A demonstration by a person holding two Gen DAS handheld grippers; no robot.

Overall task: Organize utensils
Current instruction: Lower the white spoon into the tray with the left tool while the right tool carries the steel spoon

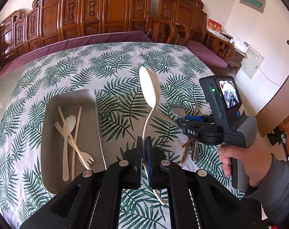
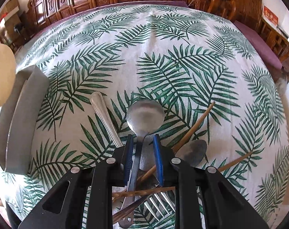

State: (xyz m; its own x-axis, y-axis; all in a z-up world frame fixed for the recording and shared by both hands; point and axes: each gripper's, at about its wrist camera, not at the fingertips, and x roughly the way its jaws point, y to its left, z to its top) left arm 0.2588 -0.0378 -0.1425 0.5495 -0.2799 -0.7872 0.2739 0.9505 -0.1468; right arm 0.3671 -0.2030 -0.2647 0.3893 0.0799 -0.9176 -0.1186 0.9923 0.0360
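Left wrist view, starting at the left: a grey rectangular metal tray (image 1: 53, 105) sits on the desk, which is covered by a white cloth printed with green palm leaves (image 1: 110, 64). Inside the tray lie pale cream utensils — a spoon (image 1: 68, 133), a fork (image 1: 81, 152) and two chopsticks (image 1: 75, 139), crossed over one another. Just right of the tray, the left claw (image 1: 144, 164) is clamped narrow on the handle of a cream plastic spoon (image 1: 149, 87), held upright above the cloth with its bowl pointing away. Further right, the person's right hand (image 1: 239, 164) grips the other tool low over a loose pile of metal and wooden utensils (image 1: 190, 148).

Right wrist view shows that pile closely. The right claw (image 2: 143, 158) stands part open, its blue pads either side of the neck of a round-bowled steel spoon (image 2: 145, 117) — not closed on it yet, as far as I can judge. A steel handle (image 2: 104, 114) lies to its left; brown wooden chopsticks (image 2: 194, 126), a dull metal spoon (image 2: 192, 152) and a steel fork (image 2: 159, 202) tangle around it.

To finish well, the left should carry its spoon over the tray, lower it near flat beside the other cream pieces, then release. The right should close squarely on the steel spoon's neck and lift straight up so the crossed chopsticks are not dragged along.
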